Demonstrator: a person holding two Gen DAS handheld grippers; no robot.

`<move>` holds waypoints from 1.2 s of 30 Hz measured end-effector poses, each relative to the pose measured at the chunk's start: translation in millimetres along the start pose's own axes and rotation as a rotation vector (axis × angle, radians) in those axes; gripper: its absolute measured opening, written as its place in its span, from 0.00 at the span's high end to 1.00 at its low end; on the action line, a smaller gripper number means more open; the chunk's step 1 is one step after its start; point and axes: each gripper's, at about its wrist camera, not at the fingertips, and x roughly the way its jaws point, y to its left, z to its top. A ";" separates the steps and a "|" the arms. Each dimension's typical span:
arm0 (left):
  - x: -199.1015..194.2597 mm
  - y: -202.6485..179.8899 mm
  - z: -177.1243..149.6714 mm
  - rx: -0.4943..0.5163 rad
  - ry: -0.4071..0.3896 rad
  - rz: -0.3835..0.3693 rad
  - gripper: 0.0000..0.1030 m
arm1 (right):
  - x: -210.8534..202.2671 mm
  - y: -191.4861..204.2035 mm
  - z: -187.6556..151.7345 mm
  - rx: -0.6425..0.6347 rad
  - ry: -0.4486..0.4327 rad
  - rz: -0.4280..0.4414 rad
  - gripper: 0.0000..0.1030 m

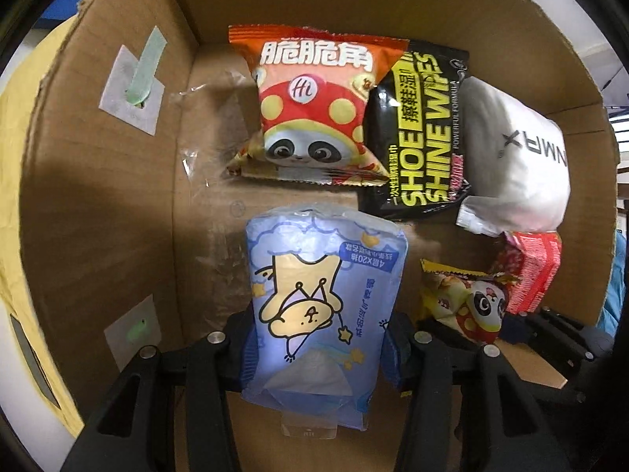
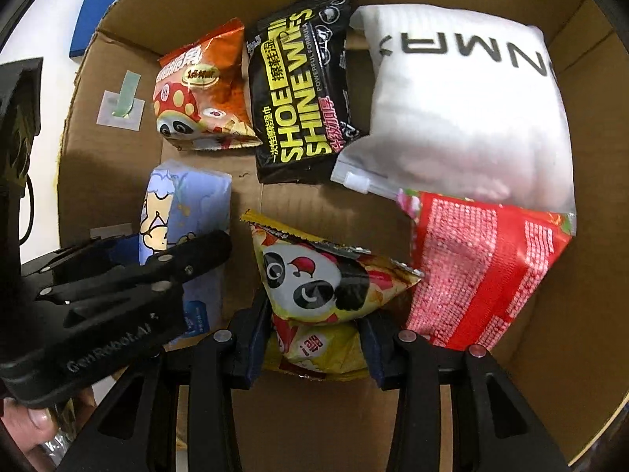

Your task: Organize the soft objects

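both hands reach down into the big brown cardboard box point(image 1: 98, 196) to put soft packs side by side. the left gripper point(image 1: 322, 344) squeezes the light blue tissue pack with a cartoon dog point(image 1: 326, 299). the right gripper point(image 2: 314, 334) squeezes the yellow panda snack bag point(image 2: 318, 279). already inside lie the orange panda snack bag point(image 1: 314, 110), black shoe wipes pack point(image 1: 416, 133), white puffy pouch point(image 2: 464, 110) and red crinkly packet point(image 2: 483, 271).

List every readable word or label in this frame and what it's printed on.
"SHOE SHINE WIPES", "POWERFUL FORMULA": black wipes pack.
"脆脆角", "Hi": orange snack bag.
"NMAX", cut off at the edge: white pouch.
"4层X20抽": blue tissue pack.
"GenRobot.AI": left gripper.
Red packet: print too small.
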 end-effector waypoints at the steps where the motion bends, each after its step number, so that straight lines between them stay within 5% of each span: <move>1: 1.6 0.6 -0.5 -0.004 -0.001 -0.004 0.53 | 1.5 2.2 0.9 -0.005 -0.002 -0.007 0.57; 21: 2.9 -3.5 1.2 -0.028 -0.009 0.030 0.41 | 19.2 20.0 -1.7 -0.014 -0.016 -0.090 0.43; 28: -21.5 -9.6 -3.8 -0.011 -0.081 0.066 0.25 | 0.7 21.2 -2.2 -0.020 -0.049 -0.106 0.34; 33: -38.1 -19.9 -7.4 0.011 -0.132 0.095 0.03 | -13.5 20.1 -9.7 -0.037 -0.081 -0.152 0.25; 36: -46.1 -26.7 -10.6 0.021 -0.161 0.109 0.01 | -20.5 21.3 -13.9 -0.035 -0.097 -0.168 0.21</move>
